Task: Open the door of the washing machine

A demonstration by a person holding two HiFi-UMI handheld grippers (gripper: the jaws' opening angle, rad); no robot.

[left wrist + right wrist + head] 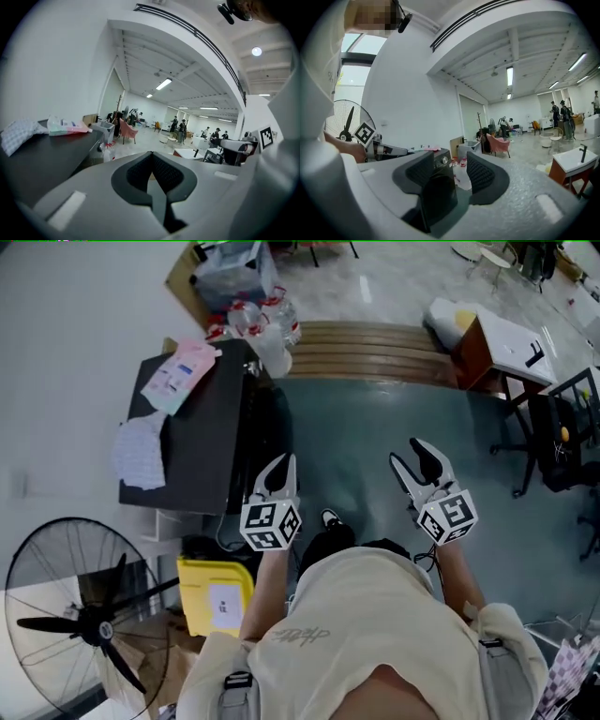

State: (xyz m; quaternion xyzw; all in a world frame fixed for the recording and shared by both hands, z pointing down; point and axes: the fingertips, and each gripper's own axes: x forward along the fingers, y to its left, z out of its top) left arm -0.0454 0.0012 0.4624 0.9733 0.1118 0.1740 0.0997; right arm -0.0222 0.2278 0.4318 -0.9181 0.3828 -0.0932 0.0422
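Note:
The washing machine (192, 432) is a black box at the left in the head view, its dark front (267, 427) facing right; its door is shut. My left gripper (281, 468) hangs just right of that front, jaws shut on nothing. My right gripper (415, 457) is held farther right over the floor, open and empty. The left gripper view looks past the shut gripper (151, 157) along the machine's black top (47, 157). Between the open right gripper (450, 161) pads the machine's front (436, 192) and a knob (445, 160) show some way off.
A checked cloth (141, 451) and pink packets (183, 376) lie on the machine's top. A standing fan (75, 615) and a yellow container (217, 594) stand near left. Bagged bottles (258, 320), a wooden step (375, 352), a desk (511, 343) and an office chair (562, 437) lie beyond.

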